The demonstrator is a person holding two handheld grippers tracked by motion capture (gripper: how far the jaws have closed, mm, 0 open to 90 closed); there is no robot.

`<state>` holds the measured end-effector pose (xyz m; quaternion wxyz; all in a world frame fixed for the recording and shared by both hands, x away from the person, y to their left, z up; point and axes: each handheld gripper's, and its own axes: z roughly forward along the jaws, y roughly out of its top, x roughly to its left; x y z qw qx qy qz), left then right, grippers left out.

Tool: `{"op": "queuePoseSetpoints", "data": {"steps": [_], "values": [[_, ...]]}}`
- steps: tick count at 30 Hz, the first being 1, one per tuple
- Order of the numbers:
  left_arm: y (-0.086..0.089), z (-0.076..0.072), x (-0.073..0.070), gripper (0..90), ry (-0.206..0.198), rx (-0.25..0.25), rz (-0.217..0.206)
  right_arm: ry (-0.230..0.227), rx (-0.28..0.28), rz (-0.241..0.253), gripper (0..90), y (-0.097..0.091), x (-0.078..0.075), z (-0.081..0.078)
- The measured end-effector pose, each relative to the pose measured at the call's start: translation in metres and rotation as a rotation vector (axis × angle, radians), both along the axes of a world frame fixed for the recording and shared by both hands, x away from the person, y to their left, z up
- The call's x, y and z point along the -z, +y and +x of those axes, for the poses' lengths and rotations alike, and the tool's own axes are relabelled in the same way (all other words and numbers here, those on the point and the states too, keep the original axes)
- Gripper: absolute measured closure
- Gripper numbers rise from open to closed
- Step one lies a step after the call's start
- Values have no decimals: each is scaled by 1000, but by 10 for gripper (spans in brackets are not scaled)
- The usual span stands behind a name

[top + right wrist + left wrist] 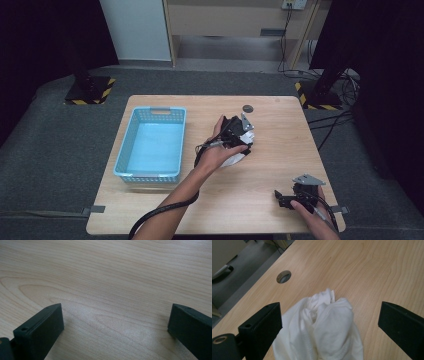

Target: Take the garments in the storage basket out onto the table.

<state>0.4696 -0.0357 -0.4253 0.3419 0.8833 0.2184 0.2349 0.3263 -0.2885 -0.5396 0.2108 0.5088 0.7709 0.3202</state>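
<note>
- Wooden bench [260,170] stands on a grey floor, with dark stands far behind.
- Nearest, the right claw [278,196] rests low on bare wood, spread wide and holding nothing.
- Farther on, the left claw [239,150] hangs over the crumpled white cloth [322,327], its jaws wide on both sides, not squeezing.
- To grab well, go straight down and pinch the middle of the bunch.
- Blue basket [131,145] waits farther left, beside the cloth.

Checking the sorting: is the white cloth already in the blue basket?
No, the white cloth lies on the table, beside the blue basket.
</note>
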Motion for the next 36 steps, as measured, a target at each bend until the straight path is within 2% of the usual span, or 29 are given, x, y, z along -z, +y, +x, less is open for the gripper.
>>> {"op": "queuePoseSetpoints", "data": {"steps": [3, 7, 12, 17, 19, 20, 27, 32, 36], "values": [[-4, -3, -3, 44, -5, 14, 3, -1, 0, 0, 2, 0, 0, 0], [-12, -12, -10, 43, -2, 49, -15, 0, 0, 0, 2, 0, 0, 0], [-16, -19, -14, 43, 5, 75, -7, 0, 0, 0, 2, 0, 0, 0], [-16, -30, -18, 41, 13, 93, -21, -1, -1, 0, 2, 0, 0, 0], [-14, -34, -20, 41, 13, 95, -29, 0, 0, -1, 2, 0, 0, 0], [-10, -39, -20, 42, 25, 80, -54, 0, 0, 0, 2, 0, 0, 0], [3, -49, -17, 41, 42, 65, -85, 0, 1, 0, 2, 0, 0, 0], [15, -58, -14, 41, 38, 55, -59, 0, 3, 1, 2, 0, 0, 0], [26, -64, -4, 41, 59, 48, -60, 0, 3, 0, 2, 0, 0, 0]]}}
